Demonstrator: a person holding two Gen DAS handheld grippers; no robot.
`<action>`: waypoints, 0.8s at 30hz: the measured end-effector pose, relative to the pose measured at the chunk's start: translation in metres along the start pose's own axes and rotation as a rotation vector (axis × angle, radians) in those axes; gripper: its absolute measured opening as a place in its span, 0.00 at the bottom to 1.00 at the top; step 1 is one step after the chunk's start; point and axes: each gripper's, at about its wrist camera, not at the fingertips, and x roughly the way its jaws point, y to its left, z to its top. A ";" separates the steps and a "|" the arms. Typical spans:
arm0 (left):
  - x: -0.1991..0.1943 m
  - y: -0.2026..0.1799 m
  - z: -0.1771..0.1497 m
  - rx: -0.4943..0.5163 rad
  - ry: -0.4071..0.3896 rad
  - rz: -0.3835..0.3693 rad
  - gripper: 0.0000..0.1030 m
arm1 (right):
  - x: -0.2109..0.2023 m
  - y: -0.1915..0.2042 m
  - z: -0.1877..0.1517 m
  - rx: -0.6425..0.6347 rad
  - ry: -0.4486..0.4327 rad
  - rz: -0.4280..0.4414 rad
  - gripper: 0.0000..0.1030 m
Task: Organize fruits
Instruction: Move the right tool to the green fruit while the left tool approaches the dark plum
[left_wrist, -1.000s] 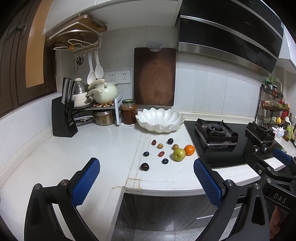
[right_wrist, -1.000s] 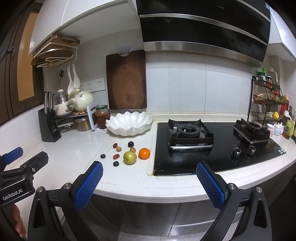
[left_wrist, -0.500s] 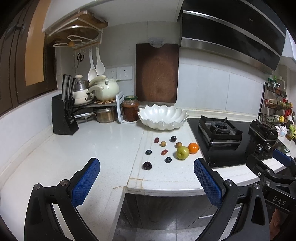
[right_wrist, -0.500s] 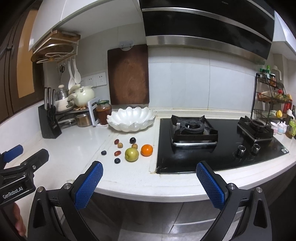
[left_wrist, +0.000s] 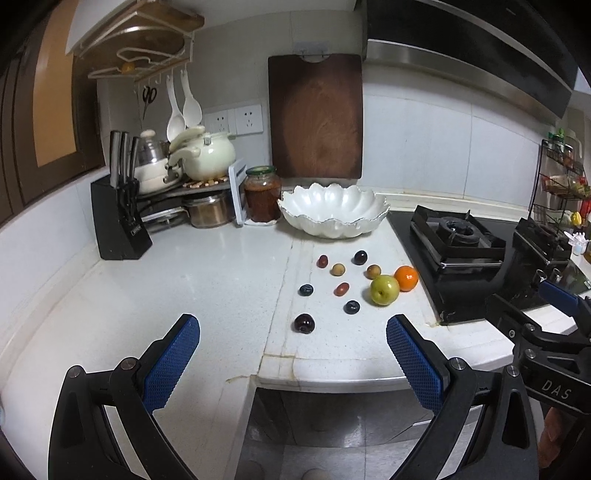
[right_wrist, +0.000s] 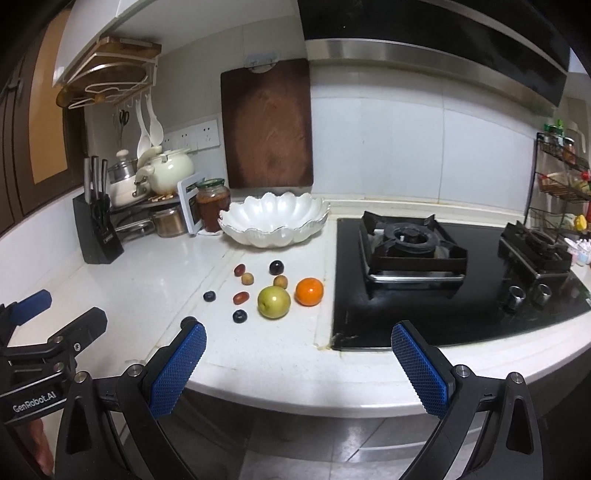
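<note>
The likeliest trouble lay in the fruit itself: most pieces were small, round and smooth, so a closing pad that met one off-centre could have sent it rolling across the white counter (left_wrist: 207, 280), toward the front edge or against the black gas hob (right_wrist: 461, 295). The pieces also lay close together, and wide jaws coming down on one might have nudged a neighbour — the green apple (right_wrist: 273, 302) sat just beside the orange (right_wrist: 309, 291) and a small tan fruit (right_wrist: 280, 281). Soft grapes or berries could have bruised under a hard squeeze.

The left gripper (left_wrist: 291, 352) was spread wide and held nothing, poised short of the counter's front edge; the right gripper (right_wrist: 297, 363) was likewise spread and empty, its blue pads framing the counter ahead. Neither touched any fruit.

The fruit lay loose on the counter, in front of the white scalloped bowl (left_wrist: 334, 218) and left of the hob. Nearest the left gripper was a dark cherry-like piece (left_wrist: 303, 323); beyond it lay two dark blue berries (left_wrist: 351, 307), a reddish oval one (left_wrist: 341, 289), and further small dark and tan pieces toward the bowl. The bowl appeared empty — no fruit had been gathered yet, by the look of it.
</note>
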 end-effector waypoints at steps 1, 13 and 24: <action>0.004 0.001 0.001 -0.006 0.006 0.000 1.00 | 0.006 0.001 0.001 -0.001 0.005 0.003 0.99; 0.070 0.007 0.005 -0.060 0.102 -0.025 0.94 | 0.074 0.009 0.009 -0.007 0.079 0.038 0.93; 0.127 0.003 -0.003 -0.051 0.209 -0.029 0.85 | 0.137 0.014 0.008 0.018 0.172 0.064 0.88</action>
